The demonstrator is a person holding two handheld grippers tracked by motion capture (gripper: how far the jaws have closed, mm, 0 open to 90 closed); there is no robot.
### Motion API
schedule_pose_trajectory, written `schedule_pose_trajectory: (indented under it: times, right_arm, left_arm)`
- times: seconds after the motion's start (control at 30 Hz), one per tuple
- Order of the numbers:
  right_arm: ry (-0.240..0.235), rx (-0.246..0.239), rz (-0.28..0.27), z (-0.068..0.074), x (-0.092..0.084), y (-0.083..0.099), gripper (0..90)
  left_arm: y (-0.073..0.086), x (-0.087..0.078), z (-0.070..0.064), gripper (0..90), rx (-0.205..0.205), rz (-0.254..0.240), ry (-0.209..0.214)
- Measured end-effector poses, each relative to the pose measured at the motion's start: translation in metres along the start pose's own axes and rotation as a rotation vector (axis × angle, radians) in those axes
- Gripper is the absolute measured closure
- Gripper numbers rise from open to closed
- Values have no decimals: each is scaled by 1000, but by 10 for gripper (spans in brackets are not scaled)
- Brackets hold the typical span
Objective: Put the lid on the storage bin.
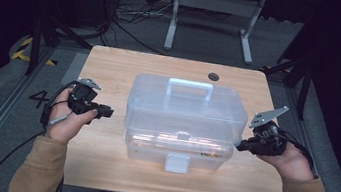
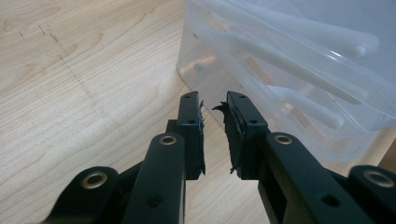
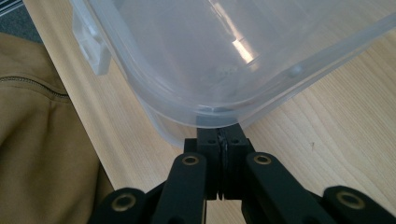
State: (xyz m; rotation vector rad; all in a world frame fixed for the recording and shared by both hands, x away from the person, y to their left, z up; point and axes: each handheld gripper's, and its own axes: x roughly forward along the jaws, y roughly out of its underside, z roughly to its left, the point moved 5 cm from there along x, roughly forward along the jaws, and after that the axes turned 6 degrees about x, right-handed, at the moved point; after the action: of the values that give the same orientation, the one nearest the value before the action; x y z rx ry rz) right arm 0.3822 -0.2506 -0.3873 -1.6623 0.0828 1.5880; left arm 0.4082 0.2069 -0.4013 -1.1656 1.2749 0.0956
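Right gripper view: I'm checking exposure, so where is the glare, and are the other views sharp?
Right gripper view: bright glare streak on the clear box lid. Left gripper view: box soft, gripper crisp. High view: surroundings dark, table evenly lit.

Bright table, dark room around it.
Your high view lights the wooden table (image 1: 112,67) evenly from above while the floor and corners fall nearly black; the picture is soft and low in detail. In your right gripper view a white glare streak sits on the clear plastic box (image 3: 243,51), and the jaws at the bottom edge are slightly blurred. Your left gripper view is sharp on the wood grain, with a soft shadow beside the box.
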Motion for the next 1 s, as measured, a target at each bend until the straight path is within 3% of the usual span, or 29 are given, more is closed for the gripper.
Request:
schedule_pose_trajectory:
  times: [1.0]
  right_arm:
    - [-17,-29,97,3,9,7,889]
  left_arm:
    - [5,6,5,763,-15,33,2]
